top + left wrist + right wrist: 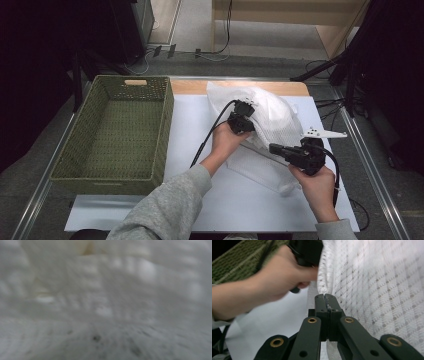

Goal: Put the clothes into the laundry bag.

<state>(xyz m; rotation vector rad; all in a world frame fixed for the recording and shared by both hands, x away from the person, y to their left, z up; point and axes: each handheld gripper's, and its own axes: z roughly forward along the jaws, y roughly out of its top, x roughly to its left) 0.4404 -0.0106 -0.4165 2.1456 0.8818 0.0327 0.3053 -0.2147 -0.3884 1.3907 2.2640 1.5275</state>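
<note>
A white mesh bag (275, 112) lies bunched on the white table top, with a flatter part spread toward the front. My left gripper (245, 107) points away from me, its front pushed into the bag's left side, and its jaws are hidden by the cloth. Blurred white mesh (105, 290) lies right up against the lens in the left gripper view. My right gripper (272, 148) reaches in from the right and is shut on the bag's edge. In the right gripper view its jaws (326, 298) meet on a seam of the mesh (374, 277), with the other hand (274, 277) beyond.
A green woven basket (162, 130) stands on the left part of the table, and its inside holds nothing that I can see. Its side (237, 262) shows behind the hand. Bare white table top (200, 190) runs along the front. Cables and dark stands lie on the floor beyond.
</note>
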